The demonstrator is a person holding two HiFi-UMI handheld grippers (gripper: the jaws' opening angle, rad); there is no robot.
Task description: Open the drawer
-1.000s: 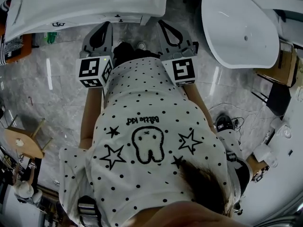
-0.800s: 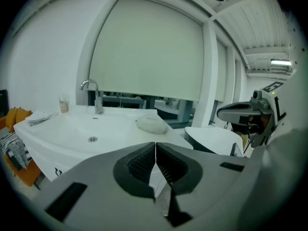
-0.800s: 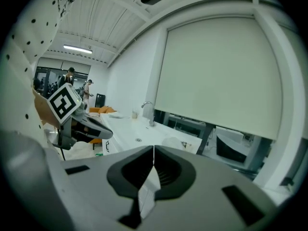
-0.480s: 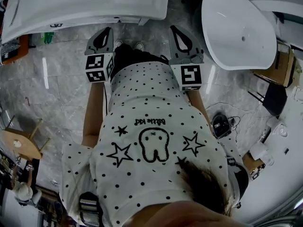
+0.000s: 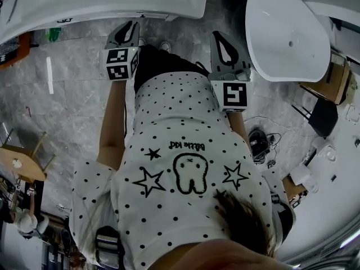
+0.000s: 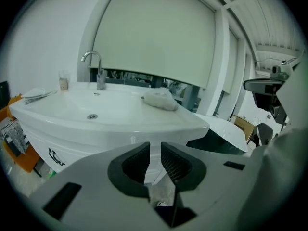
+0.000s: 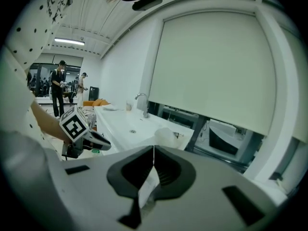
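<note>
A white washbasin (image 6: 110, 112) with a chrome tap (image 6: 97, 70) stands ahead of me. Under it is the white drawer front (image 6: 62, 146), closed, which shows as a thin strip (image 5: 112, 17) in the head view. My left gripper (image 6: 155, 146) points at the unit from a short way off. Its jaws have just been opening and stand slightly apart with nothing between them. In the head view the left gripper (image 5: 130, 26) sits just below the basin's edge. My right gripper (image 7: 153, 150) is shut and empty, and in the head view this right gripper (image 5: 219, 36) is level with the left one.
A big oval white tub (image 5: 287, 32) lies at the right, with a cardboard box (image 5: 337, 75) and floor cables (image 5: 261, 142) near it. A wooden stool (image 5: 22, 162) stands at the left. A white cloth (image 6: 161, 100) lies on the basin. People (image 7: 60, 88) stand far back.
Both grippers have moved forward toward the basin unit. The left one has also dropped lower and looks smaller in the head view.
</note>
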